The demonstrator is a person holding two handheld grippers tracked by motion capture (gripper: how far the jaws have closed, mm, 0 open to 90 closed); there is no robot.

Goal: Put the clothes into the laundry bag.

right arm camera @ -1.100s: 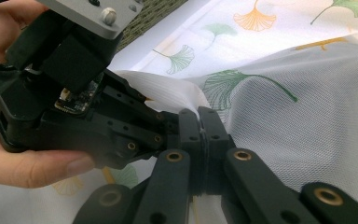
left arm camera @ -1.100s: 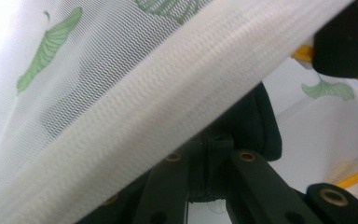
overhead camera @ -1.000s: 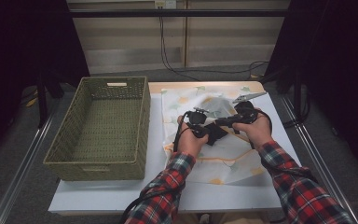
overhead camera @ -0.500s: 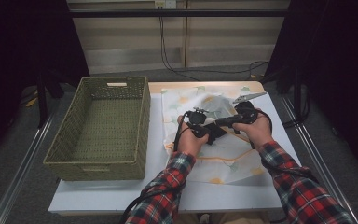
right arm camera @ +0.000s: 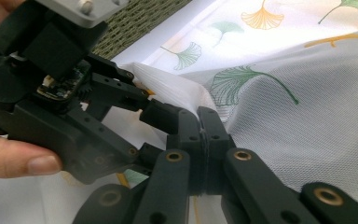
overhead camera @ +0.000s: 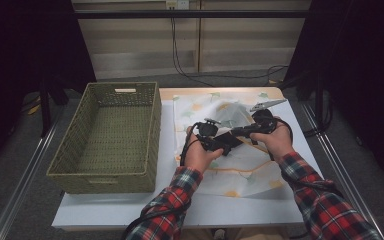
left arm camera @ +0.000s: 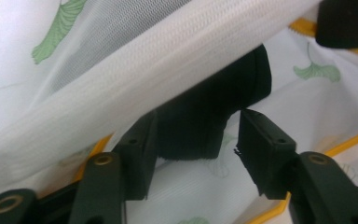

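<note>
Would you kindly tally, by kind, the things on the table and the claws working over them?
Woven basket: 1
Leaf-print cloth: 1
Claws: 2, the left claw open, the right claw shut on the cloth
Total: 4

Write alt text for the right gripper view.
The right tool is shut on a fold of white leaf-print mesh cloth. Close at its left, the left tool, jaws apart, sits in a hand, with a green basket behind.

Recording lab – dark curtains (overhead camera: 25, 45), white table (overhead camera: 240, 212) on metal rails (overhead camera: 22, 185), trailing cables (overhead camera: 180, 55)
</note>
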